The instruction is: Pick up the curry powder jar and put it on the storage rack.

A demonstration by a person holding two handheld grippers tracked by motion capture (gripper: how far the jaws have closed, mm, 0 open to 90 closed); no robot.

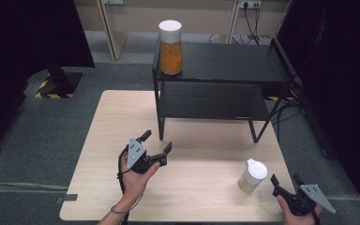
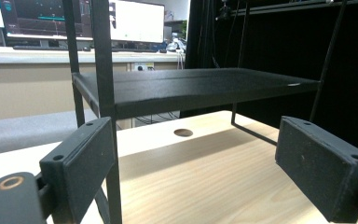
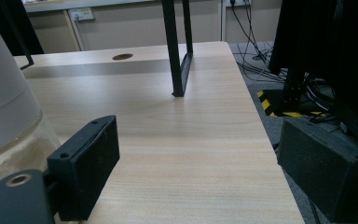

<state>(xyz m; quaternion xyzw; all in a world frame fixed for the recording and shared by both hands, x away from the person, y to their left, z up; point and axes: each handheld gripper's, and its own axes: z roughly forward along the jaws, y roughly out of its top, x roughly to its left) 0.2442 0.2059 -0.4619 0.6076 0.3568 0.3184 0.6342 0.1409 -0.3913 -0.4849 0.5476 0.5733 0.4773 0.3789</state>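
L gripper (image 1: 156,142) spread, empty, close to shelf (image 1: 225,63) leg | R gripper (image 1: 285,183) spread, empty, just beside jar (image 1: 252,176) at table (image 1: 192,140) front-right | risk: R jaw may nudge jar, it tips; L may hit leg

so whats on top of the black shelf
A jar of orange contents with a white lid stands at the top left corner of the black shelf. The lower tier lies mostly hidden beneath.

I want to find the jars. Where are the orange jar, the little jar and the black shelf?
orange jar (image 1: 170,56), high view, orange-filled body.
little jar (image 1: 253,174), high view, white lid.
black shelf (image 1: 229,61), high view, bare top board.
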